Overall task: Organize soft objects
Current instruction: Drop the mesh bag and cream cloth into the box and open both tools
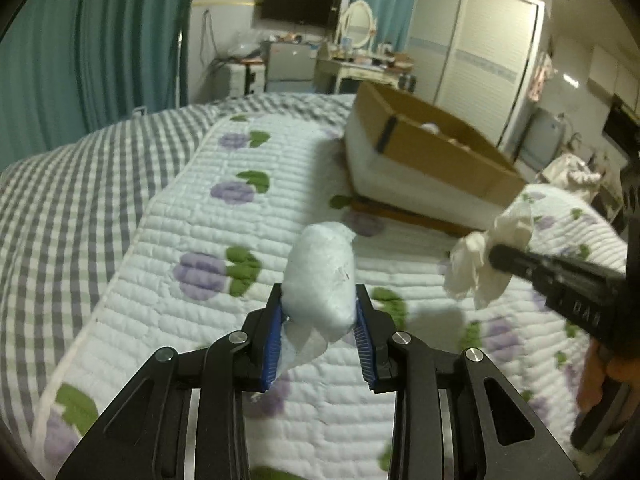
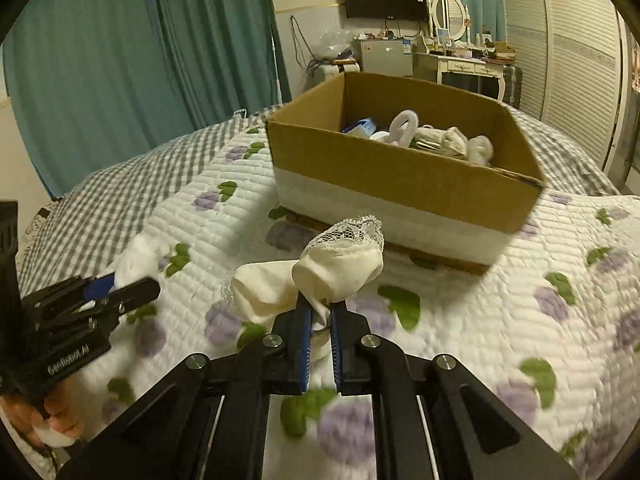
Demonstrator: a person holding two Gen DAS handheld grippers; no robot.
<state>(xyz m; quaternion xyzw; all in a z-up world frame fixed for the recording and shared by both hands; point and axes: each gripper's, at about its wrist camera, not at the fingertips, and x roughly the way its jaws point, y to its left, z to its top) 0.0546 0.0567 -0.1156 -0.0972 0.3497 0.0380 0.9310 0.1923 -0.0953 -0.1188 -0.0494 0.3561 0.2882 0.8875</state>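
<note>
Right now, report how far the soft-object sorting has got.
Done: several pale soft items already lie in the cardboard box on the quilt. In hand: the left gripper holds a pale blue bundle; the right gripper holds cream lace-trimmed socks. Left: both still need dropping into the box.

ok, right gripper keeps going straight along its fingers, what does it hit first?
Most likely the cardboard box: its near wall sits directly ahead of the right gripper, which is shut on cream lace-trimmed socks. Only quilt lies between. Depth is unclear, so the gap is uncertain.
</note>
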